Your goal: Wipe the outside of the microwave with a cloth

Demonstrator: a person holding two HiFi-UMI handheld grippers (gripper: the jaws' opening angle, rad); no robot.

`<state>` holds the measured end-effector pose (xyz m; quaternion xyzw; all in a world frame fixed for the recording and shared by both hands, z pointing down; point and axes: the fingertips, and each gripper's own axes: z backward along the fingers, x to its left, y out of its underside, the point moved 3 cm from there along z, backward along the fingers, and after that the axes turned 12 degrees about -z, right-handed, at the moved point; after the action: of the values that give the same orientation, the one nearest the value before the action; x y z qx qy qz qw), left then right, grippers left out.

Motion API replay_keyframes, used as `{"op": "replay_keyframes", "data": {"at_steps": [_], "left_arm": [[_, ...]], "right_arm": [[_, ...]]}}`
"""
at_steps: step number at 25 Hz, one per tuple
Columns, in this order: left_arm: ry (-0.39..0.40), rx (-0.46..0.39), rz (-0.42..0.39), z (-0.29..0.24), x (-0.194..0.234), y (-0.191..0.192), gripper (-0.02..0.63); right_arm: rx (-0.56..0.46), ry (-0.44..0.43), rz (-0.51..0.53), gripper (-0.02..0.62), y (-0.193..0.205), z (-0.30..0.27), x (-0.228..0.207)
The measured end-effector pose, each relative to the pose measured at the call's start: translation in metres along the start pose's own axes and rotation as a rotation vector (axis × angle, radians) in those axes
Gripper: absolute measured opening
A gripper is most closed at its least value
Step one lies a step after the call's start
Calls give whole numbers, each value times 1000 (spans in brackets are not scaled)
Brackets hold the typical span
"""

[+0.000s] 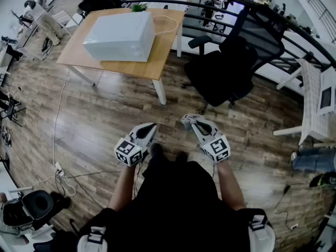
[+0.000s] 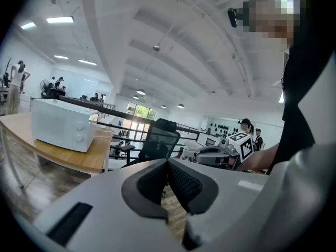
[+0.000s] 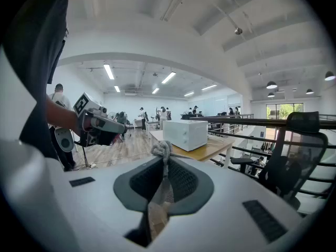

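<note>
The white microwave (image 1: 119, 35) stands on a wooden table (image 1: 163, 51) well ahead of me, out of reach of both grippers. It also shows in the left gripper view as the microwave (image 2: 63, 124) and in the right gripper view as the microwave (image 3: 185, 134). My right gripper (image 3: 164, 159) is shut on a grey cloth (image 3: 161, 150), whose bunched end sticks out past the tips. My left gripper (image 2: 168, 164) is shut with nothing between its pads. Both are held low in front of my body, left gripper (image 1: 151, 127) and right gripper (image 1: 187, 121), over the wooden floor.
A black office chair (image 1: 231, 62) stands right of the table, between me and a dark railing (image 1: 294, 33). A white cable (image 1: 58, 114) runs from the table across the floor to a power strip (image 1: 59, 169). A white desk (image 1: 315, 98) is at the right. People stand far off.
</note>
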<state>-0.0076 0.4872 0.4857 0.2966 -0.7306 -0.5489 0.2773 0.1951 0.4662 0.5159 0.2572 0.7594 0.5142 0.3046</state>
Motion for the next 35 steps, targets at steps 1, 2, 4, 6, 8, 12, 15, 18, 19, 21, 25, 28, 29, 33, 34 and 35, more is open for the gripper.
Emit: {"op": "replay_keyframes", "data": {"at_steps": [1,2,4,6,8,12,15,18,19,21,25,28,29,33,34,35], "left_arm": [[1,-1,-1,0,-1,-2,3],[2,-2,-3,0,-1,-3,3],[5,-3,-9,-1,-2,-4,3],[9,-2,-15,-2,-5,-4,3],[9,1,-15,-2,-8,-4,3],[3,1,-8,1,-7,-7,3],[-2,-1,-10,3,-8,-7,3],[-9,-1,-9,5,-10,-5,3],[-12,-1,-7,5,-11,-5,3],[-17,-2,-7,6,-14,-7,3],[-32,-9,-9,8,-20,-9,3],[-38,-4,-7,13,-26,-8,3],[-40,-2,-4,14,-26,-7,3],[-55,13,9,24,-17,5,3],[-58,18,13,25,-13,9,3],[-58,21,17,25,-9,12,3]], "right_arm": [[18,7,-14,28,2,2,1],[33,13,-26,28,4,4,2],[35,16,-27,28,5,6,2],[21,14,-15,28,5,9,1],[39,27,-33,28,9,12,1],[17,30,-47,28,8,14,1],[-3,22,-58,28,9,16,2],[9,26,-63,28,8,18,4],[8,26,-67,28,8,19,4],[4,24,-73,28,7,21,4],[-24,-2,-51,28,8,24,2],[-20,-7,-64,28,10,24,2],[-6,-1,-76,28,11,24,2],[-19,-17,-65,28,12,12,4],[-17,-18,-66,28,13,8,6],[-15,-19,-67,28,14,5,7]]}}
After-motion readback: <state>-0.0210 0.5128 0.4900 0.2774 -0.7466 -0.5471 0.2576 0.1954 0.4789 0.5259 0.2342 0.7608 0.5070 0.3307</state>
